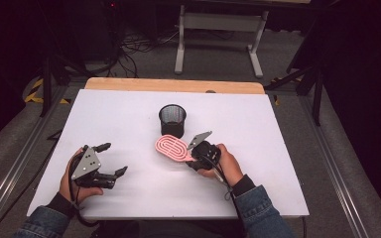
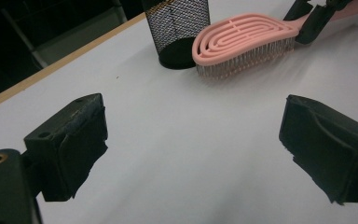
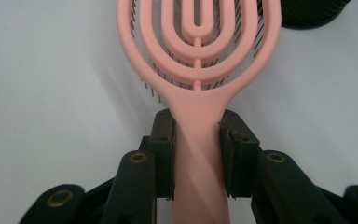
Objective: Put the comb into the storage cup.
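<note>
the pink plastic hairbrush with looped vents [image 3: 198, 51] is lying bristles down on the white table [image 1: 129, 124], just beside the black mesh cup [image 1: 172, 119]. the right gripper [image 3: 196, 144] is clamping its handle; lifting level should avoid tipping the cup. the left gripper [image 2: 193, 154] is gaping empty.

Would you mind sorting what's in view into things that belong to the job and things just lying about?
In the job:
- pink hairbrush, clamped at its handle by the right gripper
- black mesh cup beside it

Lying about:
- left gripper, open and idle
- white frame on the floor beyond the table
</note>
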